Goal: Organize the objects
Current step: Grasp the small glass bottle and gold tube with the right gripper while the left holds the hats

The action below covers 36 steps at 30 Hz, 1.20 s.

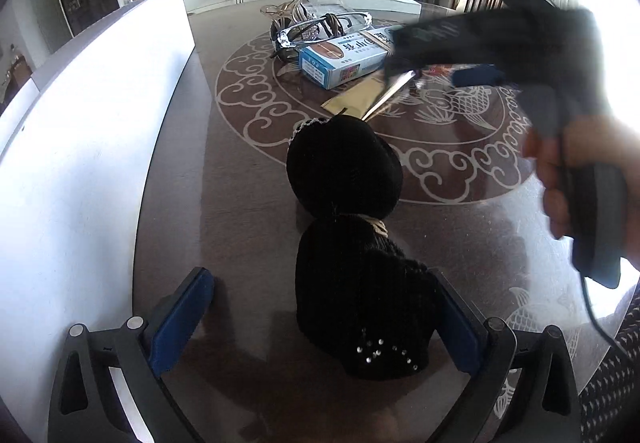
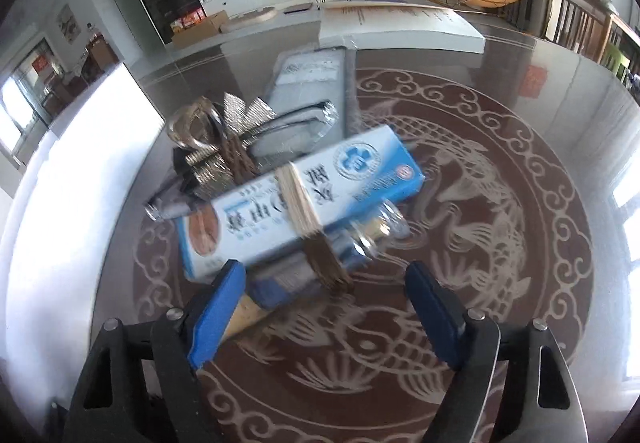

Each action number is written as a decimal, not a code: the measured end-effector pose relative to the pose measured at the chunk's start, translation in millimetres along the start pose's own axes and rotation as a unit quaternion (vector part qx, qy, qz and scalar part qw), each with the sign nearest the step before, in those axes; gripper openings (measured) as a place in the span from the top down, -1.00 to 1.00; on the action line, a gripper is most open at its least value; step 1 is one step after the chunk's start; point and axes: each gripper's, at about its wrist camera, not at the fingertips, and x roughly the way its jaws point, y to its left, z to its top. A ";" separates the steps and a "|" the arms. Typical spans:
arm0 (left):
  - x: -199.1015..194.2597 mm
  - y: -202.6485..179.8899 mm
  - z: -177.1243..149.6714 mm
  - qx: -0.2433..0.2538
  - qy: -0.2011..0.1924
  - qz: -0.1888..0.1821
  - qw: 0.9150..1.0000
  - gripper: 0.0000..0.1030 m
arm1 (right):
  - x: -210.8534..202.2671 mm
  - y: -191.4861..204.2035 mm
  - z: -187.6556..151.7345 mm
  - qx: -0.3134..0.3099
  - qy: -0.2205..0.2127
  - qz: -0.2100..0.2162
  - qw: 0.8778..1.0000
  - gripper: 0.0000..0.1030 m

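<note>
A black knitted hat (image 1: 352,243) with small studs lies on the glass table, its near end between the open fingers of my left gripper (image 1: 324,323). My right gripper (image 2: 324,315) is open and empty, just in front of a blue and white box (image 2: 304,199) with a bundle of thin sticks (image 2: 308,219) lying across it. In the left wrist view the right gripper (image 1: 440,75) hovers blurred over the same box (image 1: 344,59). Beside the box lie a tan flat packet (image 1: 360,95) and a small glass jar (image 2: 384,227).
Behind the box lie a clear tray with hair clips (image 2: 224,147), a grey wrapped packet (image 2: 312,83) and a large white flat box (image 2: 400,27). A white board (image 1: 80,123) stands along the table's left edge. The table top (image 2: 500,203) has a fish pattern.
</note>
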 end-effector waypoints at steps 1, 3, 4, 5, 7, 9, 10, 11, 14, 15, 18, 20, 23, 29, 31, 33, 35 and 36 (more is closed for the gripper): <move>-0.2 0.1 0.2 0.000 0.002 0.000 1.000 -1.00 | -7.7 -10.7 -7.8 -0.006 0.003 -0.008 1.000 -0.56; 0.2 -0.1 1.8 0.001 0.009 0.000 1.000 -1.00 | -19.6 -27.7 -19.8 -0.015 0.018 -0.022 0.999 -0.54; 0.4 -0.1 2.9 0.001 0.013 0.000 1.000 -1.00 | -27.8 -36.0 -24.9 -0.015 0.018 -0.028 0.999 -0.54; 0.8 -0.5 3.3 0.001 0.018 0.000 1.000 -1.00 | -36.0 -42.9 -28.5 -0.013 0.017 -0.030 0.999 -0.54; 1.3 -0.1 6.7 -0.002 0.022 0.000 1.000 -1.00 | -45.0 -48.2 -27.4 0.014 0.021 -0.010 1.000 -0.54; 1.8 0.0 6.0 -0.004 0.022 0.001 1.000 -1.00 | -47.2 -41.8 -18.4 0.036 0.022 0.016 0.999 -0.54; 1.4 0.4 5.6 -0.006 0.024 0.000 1.000 -1.00 | -44.5 -35.2 -11.8 0.043 0.019 0.022 0.999 -0.54; 1.0 1.5 5.0 -0.009 0.026 -0.002 1.000 -1.00 | -39.1 -29.7 -4.9 0.052 0.020 0.025 0.998 -0.54; -2.2 4.9 1.7 -0.021 0.026 -0.009 0.999 -1.00 | -10.9 -12.3 10.6 0.100 0.045 0.029 0.994 -0.54; -3.2 5.7 0.5 -0.024 0.026 -0.009 0.999 -1.00 | -1.5 -6.9 13.3 0.109 0.054 0.019 0.992 -0.56; -5.7 3.2 -3.8 -0.022 0.024 -0.006 0.999 -1.00 | 6.5 14.5 22.2 0.073 0.033 -0.033 0.996 -0.58; -5.1 -1.4 -5.5 -0.010 0.025 0.004 1.000 -1.00 | 11.9 27.5 19.2 0.030 0.042 -0.058 0.997 -0.61; -6.6 -4.7 -6.2 -0.005 0.024 0.003 1.000 -1.00 | 8.5 39.2 8.4 -0.038 0.038 -0.068 0.996 -0.60; -11.3 -5.1 -10.6 0.000 0.023 0.000 1.000 -1.00 | -14.9 3.2 -24.2 -0.040 0.036 -0.054 0.997 -0.61; -13.0 -4.1 -10.6 -0.001 0.029 -0.004 1.000 -1.00 | -24.8 -14.0 -34.2 -0.039 0.042 -0.045 0.997 -0.60; -15.6 -0.3 -9.2 -0.009 0.031 -0.014 0.999 -1.00 | -34.8 -36.4 -38.2 -0.009 0.041 -0.016 0.999 -0.60; -17.2 5.7 -8.0 -0.025 0.029 -0.032 0.999 -1.00 | -41.9 -57.6 -33.9 0.022 0.038 0.001 0.999 -0.60; -18.6 8.1 -7.0 -0.034 0.027 -0.039 0.998 -1.00 | -44.3 -61.2 -31.0 0.031 0.039 0.007 0.999 -0.60</move>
